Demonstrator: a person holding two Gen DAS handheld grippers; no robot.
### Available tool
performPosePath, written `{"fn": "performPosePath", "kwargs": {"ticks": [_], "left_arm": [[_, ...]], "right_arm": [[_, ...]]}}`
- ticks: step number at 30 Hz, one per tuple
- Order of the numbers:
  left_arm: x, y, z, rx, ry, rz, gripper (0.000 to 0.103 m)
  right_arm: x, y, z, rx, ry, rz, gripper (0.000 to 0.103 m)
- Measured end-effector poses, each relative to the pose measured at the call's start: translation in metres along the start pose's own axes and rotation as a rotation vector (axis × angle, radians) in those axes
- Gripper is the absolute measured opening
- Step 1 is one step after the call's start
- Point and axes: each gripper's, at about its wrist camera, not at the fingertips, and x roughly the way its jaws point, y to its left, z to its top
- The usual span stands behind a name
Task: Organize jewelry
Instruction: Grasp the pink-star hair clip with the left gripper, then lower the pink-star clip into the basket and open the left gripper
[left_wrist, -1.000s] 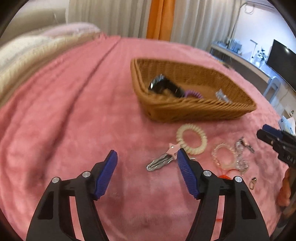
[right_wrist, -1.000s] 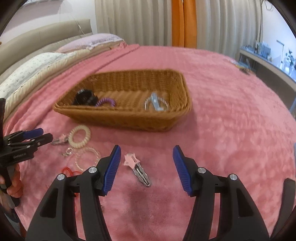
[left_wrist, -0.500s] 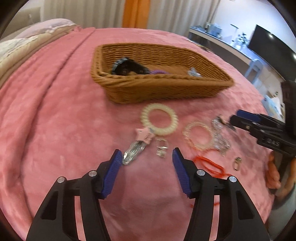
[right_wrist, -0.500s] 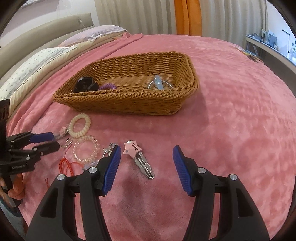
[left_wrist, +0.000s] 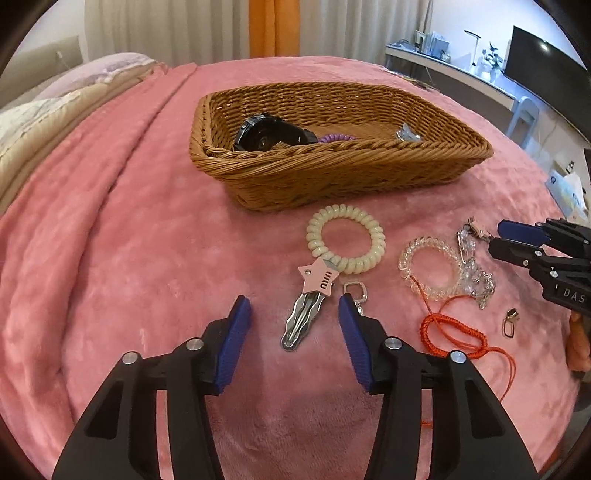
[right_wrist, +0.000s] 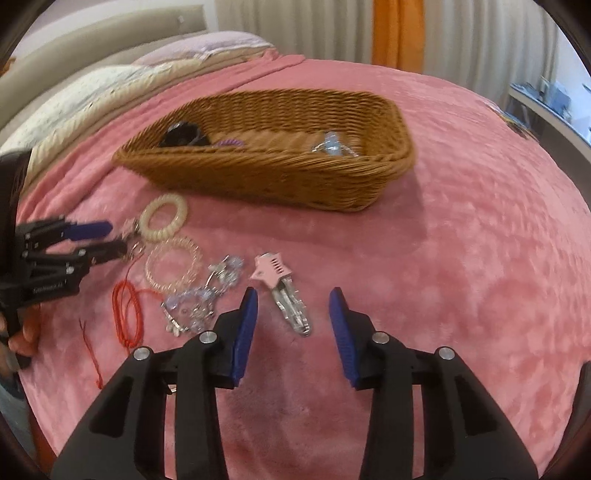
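Pink blanket on the bed (left_wrist: 110, 229), wicker basket (left_wrist: 332, 173) ahead. My left gripper (left_wrist: 293, 317) and right gripper (right_wrist: 293, 306) each straddle a star hair clip (left_wrist: 308, 308) (right_wrist: 286, 295), fingers wide. Next I judge: lower, pinch, carry to the basket.
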Motion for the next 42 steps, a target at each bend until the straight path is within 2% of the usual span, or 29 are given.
{"fn": "performPosePath", "kwargs": {"ticks": [2, 8, 9, 10, 11, 18, 28, 31, 37, 42], "left_arm": [[0.002, 0.000, -0.001, 0.002, 0.001, 0.014, 0.037], [0.005, -0.008, 0.002, 0.027, -0.006, 0.045, 0.034], [0.006, -0.009, 0.002, 0.034, -0.007, 0.049, 0.030], [0.005, -0.010, 0.002, 0.040, -0.009, 0.049, 0.020], [0.005, -0.010, 0.001, 0.038, -0.011, 0.043, 0.012], [-0.004, -0.003, -0.001, 0.006, -0.045, 0.015, 0.011], [-0.048, -0.011, 0.002, -0.004, -0.185, -0.079, 0.011], [-0.070, -0.016, 0.016, -0.005, -0.248, -0.111, 0.011], [-0.106, -0.029, 0.070, -0.022, -0.361, -0.125, 0.011], [-0.097, -0.035, 0.114, -0.046, -0.382, -0.130, 0.011]], "right_arm": [[0.005, 0.003, 0.003, -0.008, 0.011, -0.014, 0.031], [0.017, 0.010, 0.013, -0.034, 0.023, -0.042, 0.030], [0.017, 0.012, 0.013, -0.044, 0.022, -0.038, 0.023], [0.017, 0.014, 0.013, -0.050, 0.019, -0.032, 0.015], [0.015, 0.016, 0.012, -0.060, 0.012, -0.030, 0.014], [-0.006, 0.009, 0.006, -0.028, -0.060, 0.012, 0.014], [-0.050, 0.008, 0.016, 0.010, -0.165, 0.070, 0.014], [-0.070, 0.010, 0.032, 0.027, -0.209, 0.096, 0.014], [-0.095, 0.007, 0.091, 0.029, -0.286, 0.046, 0.014], [-0.083, 0.002, 0.138, 0.033, -0.311, 0.008, 0.014]]}}
